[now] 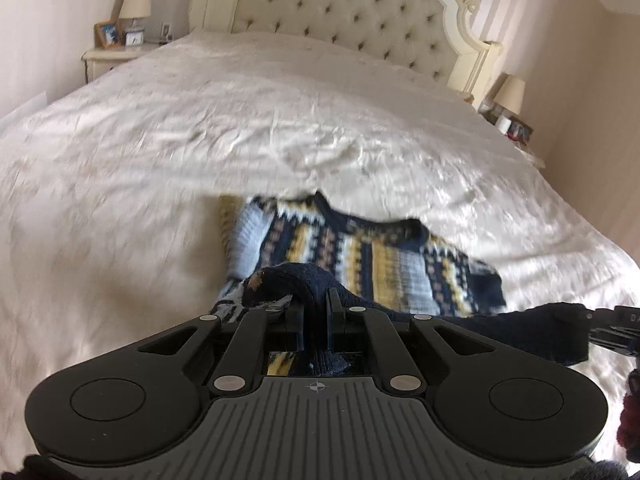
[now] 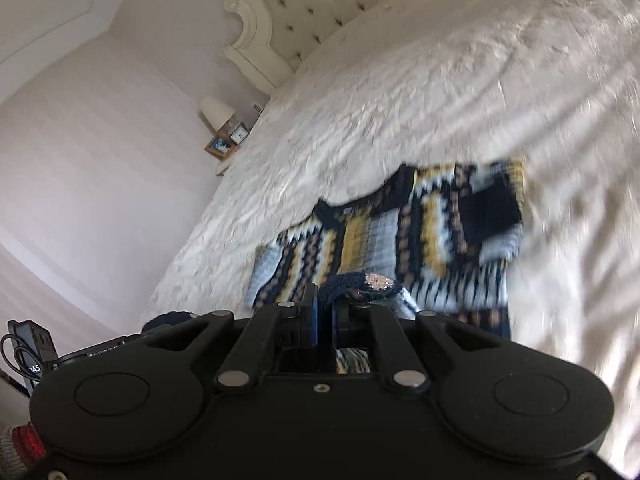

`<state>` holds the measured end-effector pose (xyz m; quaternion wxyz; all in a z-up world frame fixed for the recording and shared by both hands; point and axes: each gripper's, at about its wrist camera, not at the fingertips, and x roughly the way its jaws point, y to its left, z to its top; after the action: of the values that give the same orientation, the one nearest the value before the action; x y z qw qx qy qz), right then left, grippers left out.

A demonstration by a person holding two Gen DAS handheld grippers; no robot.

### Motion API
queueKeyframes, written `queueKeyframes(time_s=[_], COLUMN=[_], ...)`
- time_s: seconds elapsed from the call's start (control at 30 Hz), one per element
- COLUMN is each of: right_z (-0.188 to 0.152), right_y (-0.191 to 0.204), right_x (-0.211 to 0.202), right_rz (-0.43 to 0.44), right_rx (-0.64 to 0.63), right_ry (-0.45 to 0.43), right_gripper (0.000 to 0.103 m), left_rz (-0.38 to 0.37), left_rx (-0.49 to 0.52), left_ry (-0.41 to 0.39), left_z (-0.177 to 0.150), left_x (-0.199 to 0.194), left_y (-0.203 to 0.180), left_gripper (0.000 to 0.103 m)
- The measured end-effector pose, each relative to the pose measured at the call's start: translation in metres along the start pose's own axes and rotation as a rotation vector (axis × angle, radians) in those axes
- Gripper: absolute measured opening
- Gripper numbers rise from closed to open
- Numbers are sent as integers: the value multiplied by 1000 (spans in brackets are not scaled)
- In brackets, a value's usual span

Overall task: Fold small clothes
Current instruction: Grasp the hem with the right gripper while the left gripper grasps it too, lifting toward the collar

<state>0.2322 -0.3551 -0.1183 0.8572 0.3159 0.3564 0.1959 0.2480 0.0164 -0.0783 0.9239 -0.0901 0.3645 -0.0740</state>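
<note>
A small knitted sweater (image 1: pixel 360 248) with navy, yellow, white and pale blue bands lies on the white bedspread (image 1: pixel 200 140), its collar toward the headboard. My left gripper (image 1: pixel 317 300) is shut on the sweater's navy bottom hem, which bunches up between the pads and is lifted off the bed. In the right wrist view the same sweater (image 2: pixel 400 232) stretches away from my right gripper (image 2: pixel 325 308), which is shut on another part of the navy hem. The right gripper's tip also shows at the right edge of the left wrist view, gripping dark knit.
The bed's tufted cream headboard (image 1: pixel 340 12) stands at the far end. Nightstands with lamps (image 1: pixel 136 0) flank it on both sides, with a clock and a framed photo on the left one. A pale wall (image 2: pixel 100 140) runs along the bed's side. Dark devices with cables (image 2: pixel 32 344) sit at the lower left.
</note>
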Motion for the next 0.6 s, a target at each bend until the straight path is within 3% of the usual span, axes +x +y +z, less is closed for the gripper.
queueKeyframes(time_s=[0.3,0.6], right_z=[52,75], right_y=[-10,-25], right_x=[45,95], right_rz=[-55,-156], right_rx=[13,74], right_ry=[-23,-13], right_gripper=[13,13], left_rz=[-17,-32], left_rx=[4,15], left_ry=[7,77], left_z=[45,71], left_x=[52,109], left_y=[-1,11], left_gripper=[9,9])
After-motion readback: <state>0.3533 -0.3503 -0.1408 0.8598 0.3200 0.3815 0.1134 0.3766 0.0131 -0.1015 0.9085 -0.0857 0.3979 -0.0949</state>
